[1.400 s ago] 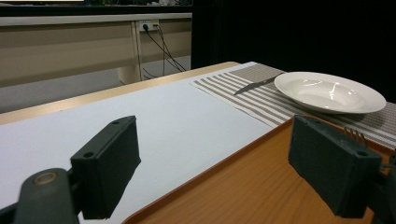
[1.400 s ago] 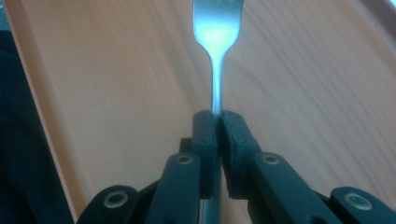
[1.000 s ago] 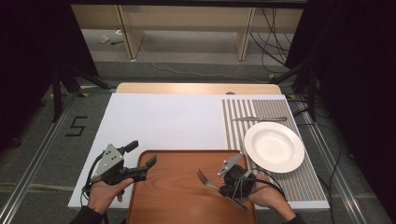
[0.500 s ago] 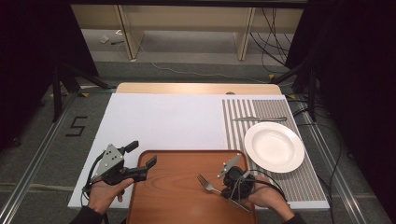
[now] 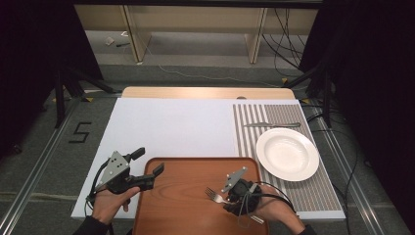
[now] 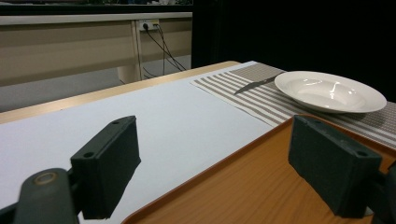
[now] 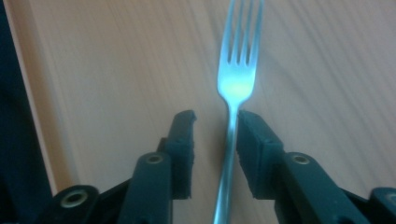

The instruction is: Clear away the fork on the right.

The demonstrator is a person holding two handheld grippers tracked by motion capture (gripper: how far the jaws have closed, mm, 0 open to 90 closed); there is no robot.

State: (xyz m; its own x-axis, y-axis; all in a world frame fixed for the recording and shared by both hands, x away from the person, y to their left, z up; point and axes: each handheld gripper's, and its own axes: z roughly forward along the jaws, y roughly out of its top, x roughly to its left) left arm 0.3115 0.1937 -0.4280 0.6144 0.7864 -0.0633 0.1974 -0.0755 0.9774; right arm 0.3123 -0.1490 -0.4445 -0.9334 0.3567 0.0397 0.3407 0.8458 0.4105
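Figure: a place-setting in progress, seen from the person's side of the table. The right gripper (image 5: pixel 226 196) is reaching down over the wooden tray (image 5: pixel 186 171) at about 5 o'clock on the table, with its jaws straddling the handle of a fork (image 5: pixel 214 196). In the right gripper view the fork (image 7: pixel 236 84) is lying flat on the tray (image 7: pixel 116 70), tines pointing away toward 12 o'clock; one jaw is touching the handle while the other is standing slightly off it, so the jaws are partly parted and not yet clenched on the metal. The left gripper (image 5: pixel 147 166) is hovering over the tray's 9 o'clock rim with its jaws spread wide and nothing between them; in the left gripper view the tray's edge (image 6: pixel 243 154) is passing beneath the gap.

At 2 o'clock a striped placemat (image 5: pixel 254 127) is carrying a white plate (image 5: pixel 287 153), with a knife (image 5: pixel 271 125) lying just beyond the plate at its 11 o'clock side.

Progress, as judged here: the plate and knife are appearing already laid, so the setting is well advanced. The fork is the piece remaining, and it is sitting on the tray, well apart from the plate. What seems left is closing on the handle, lifting, carrying toward 2 o'clock, and laying the fork beside the plate.
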